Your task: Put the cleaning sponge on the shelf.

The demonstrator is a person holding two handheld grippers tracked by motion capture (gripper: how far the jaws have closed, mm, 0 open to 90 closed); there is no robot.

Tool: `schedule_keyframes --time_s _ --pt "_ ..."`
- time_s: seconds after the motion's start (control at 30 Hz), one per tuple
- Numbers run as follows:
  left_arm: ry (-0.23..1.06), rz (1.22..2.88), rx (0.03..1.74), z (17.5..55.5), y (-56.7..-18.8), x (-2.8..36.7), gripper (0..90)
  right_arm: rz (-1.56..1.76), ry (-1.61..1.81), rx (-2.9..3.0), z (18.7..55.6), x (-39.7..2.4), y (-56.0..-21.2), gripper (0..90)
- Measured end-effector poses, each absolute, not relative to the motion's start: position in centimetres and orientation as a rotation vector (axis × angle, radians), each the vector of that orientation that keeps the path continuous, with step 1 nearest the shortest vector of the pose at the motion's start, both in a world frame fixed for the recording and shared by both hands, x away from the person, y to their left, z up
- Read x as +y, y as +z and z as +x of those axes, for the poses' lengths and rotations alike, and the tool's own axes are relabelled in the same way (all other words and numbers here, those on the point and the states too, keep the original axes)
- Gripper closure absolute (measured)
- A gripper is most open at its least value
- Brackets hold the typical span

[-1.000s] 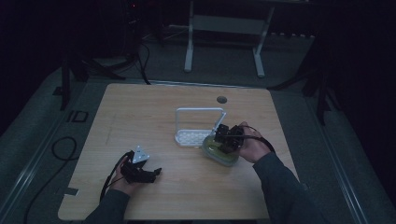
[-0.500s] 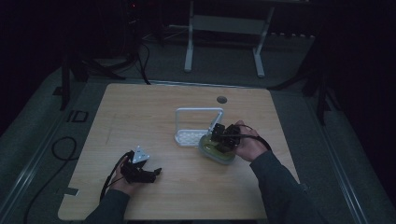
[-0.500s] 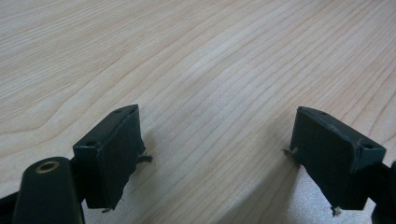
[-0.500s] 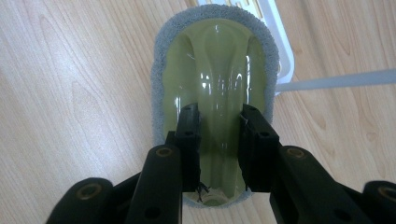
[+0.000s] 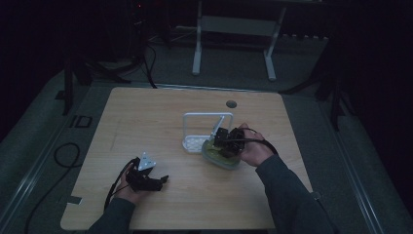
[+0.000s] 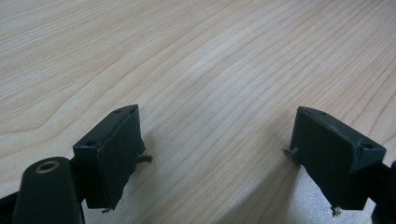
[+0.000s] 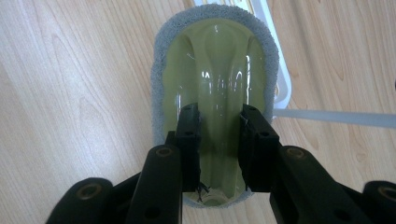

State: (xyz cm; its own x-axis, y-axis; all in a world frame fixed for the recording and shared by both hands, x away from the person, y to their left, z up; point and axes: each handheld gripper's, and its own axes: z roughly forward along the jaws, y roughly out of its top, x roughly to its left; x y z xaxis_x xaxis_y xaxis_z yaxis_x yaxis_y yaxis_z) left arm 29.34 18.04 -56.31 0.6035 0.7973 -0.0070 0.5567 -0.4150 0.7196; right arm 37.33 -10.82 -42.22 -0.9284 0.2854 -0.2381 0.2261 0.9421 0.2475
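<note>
Right gripper view: jaws gripping green scrubber [image 7: 215,70].

High overhead; two close jaw-cams.

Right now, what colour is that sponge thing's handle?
Translucent yellow-green handle on a grey pad; clearest in the right gripper view.

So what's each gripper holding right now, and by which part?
The right gripper clamps the olive-green plastic scrubber with grey sponge edging by its raised central handle ridge. The left gripper holds nothing.
</note>
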Motion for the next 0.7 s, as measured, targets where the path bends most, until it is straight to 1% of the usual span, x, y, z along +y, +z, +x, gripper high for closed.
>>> schedule_keyframes --time_s 0.7 --pt "0.443 2.132 1.064 29.3 -56.3 18.0 16.9 0.315 0.310 2.810 37.4 -9.3 -41.7 71.8"
